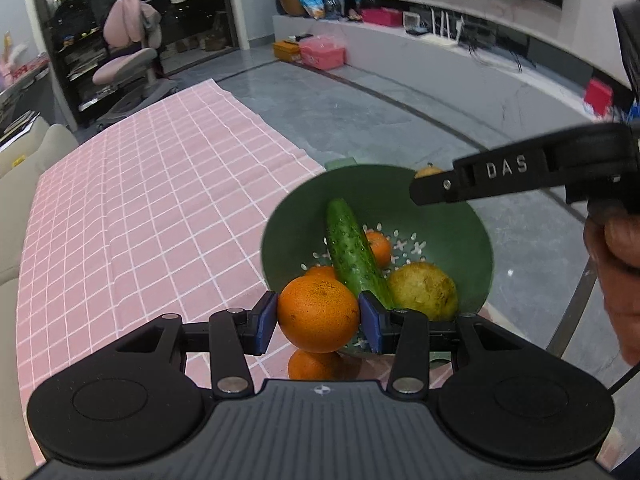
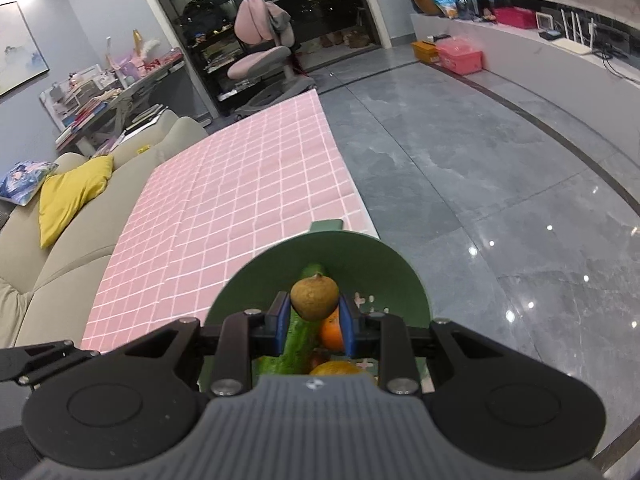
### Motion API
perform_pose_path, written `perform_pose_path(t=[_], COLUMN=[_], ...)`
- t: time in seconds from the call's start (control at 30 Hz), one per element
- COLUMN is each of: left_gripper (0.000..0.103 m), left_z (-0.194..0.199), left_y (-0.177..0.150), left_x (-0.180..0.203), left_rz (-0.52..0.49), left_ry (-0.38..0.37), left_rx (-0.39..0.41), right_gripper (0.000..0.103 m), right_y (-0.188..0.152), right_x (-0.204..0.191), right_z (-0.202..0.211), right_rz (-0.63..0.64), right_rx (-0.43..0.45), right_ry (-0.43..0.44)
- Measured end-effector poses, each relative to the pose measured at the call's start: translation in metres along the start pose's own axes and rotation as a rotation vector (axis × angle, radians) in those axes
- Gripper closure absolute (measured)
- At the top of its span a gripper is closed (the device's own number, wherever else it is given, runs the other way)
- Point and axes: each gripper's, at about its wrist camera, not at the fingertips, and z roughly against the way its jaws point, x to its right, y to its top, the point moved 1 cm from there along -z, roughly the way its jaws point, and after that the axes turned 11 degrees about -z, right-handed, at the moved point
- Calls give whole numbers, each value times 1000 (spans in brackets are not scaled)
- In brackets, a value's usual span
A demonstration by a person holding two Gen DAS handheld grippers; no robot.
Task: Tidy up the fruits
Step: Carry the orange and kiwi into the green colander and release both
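Observation:
A green colander (image 1: 452, 216) stands on the pink checked cloth (image 1: 140, 208) near the table's right edge. It holds a cucumber (image 1: 352, 248), oranges (image 1: 379, 248) and a yellow-green pear (image 1: 424, 292). My left gripper (image 1: 319, 320) is shut on an orange (image 1: 318, 314) just above the colander's near rim. Another orange (image 1: 312, 365) lies below it. My right gripper (image 2: 314, 316) is shut on a small brown fruit (image 2: 314, 297) above the colander (image 2: 384, 264); it shows in the left wrist view as a black arm (image 1: 500, 178) over the far rim.
A beige sofa (image 2: 60, 240) with a yellow cushion (image 2: 72, 196) runs along the table's left side. Grey tiled floor (image 2: 480, 168) lies right of the table. A pink chair (image 2: 260, 44) and pink boxes (image 2: 460, 56) stand far off.

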Motion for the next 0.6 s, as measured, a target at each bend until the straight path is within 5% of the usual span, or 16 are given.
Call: perform_pose_path(t=[0.6], left_gripper=[53], left_z=[-42], left_y=[8], left_x=[9], left_rz=[-92], left_ry=[51], left_rx=[-98], right_gripper=[80], right_y=[-4], right_x=[6], right_z=[-42], right_rz=[4], right_rx=[-116], right_ry=[-40])
